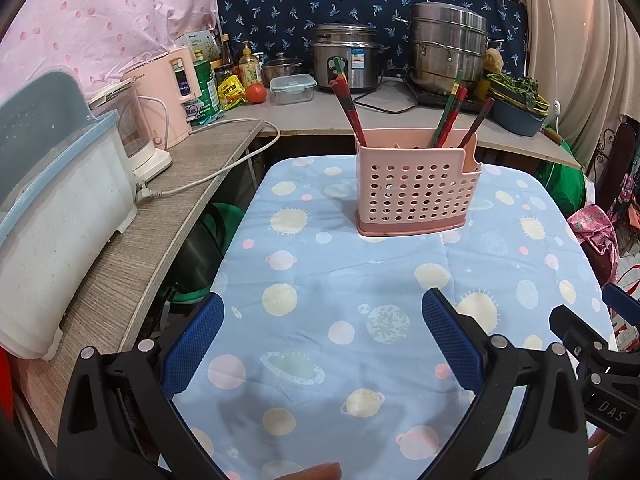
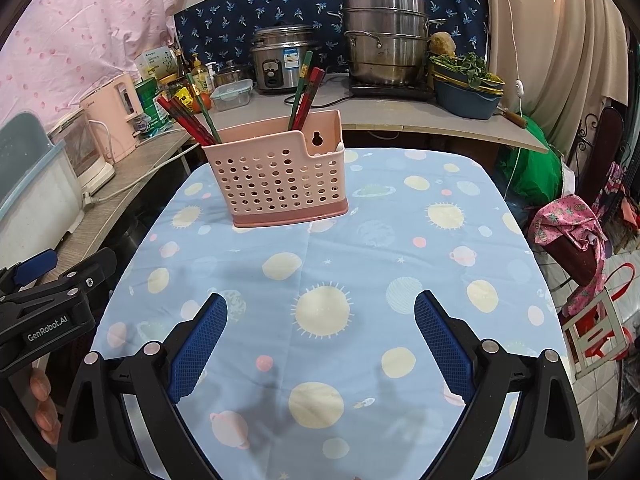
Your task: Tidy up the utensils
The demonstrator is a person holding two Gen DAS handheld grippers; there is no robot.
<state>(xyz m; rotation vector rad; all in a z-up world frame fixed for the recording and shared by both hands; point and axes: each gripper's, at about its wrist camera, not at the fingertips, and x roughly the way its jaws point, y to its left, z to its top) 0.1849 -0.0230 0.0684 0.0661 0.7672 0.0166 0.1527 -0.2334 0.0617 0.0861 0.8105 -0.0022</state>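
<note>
A pink perforated utensil holder (image 1: 416, 184) stands upright at the far end of a table covered with a blue planet-print cloth (image 1: 320, 340). It also shows in the right wrist view (image 2: 276, 180). Red and green chopsticks (image 1: 348, 100) stand in its left end and more chopsticks (image 1: 452, 116) in its right part. In the right wrist view the chopsticks (image 2: 188, 120) lean left and another bunch (image 2: 306, 94) stands in the middle. My left gripper (image 1: 322, 316) is open and empty, above the near part of the cloth. My right gripper (image 2: 320, 316) is open and empty too, well short of the holder.
A wooden shelf (image 1: 168, 208) on the left carries a white bin (image 1: 60, 220) and a pink appliance (image 1: 168, 92). A counter (image 1: 320, 116) behind holds a rice cooker (image 1: 348, 60), steamer pots (image 1: 448, 48) and a blue basin (image 1: 516, 112). The other gripper (image 2: 48, 304) shows at the left edge.
</note>
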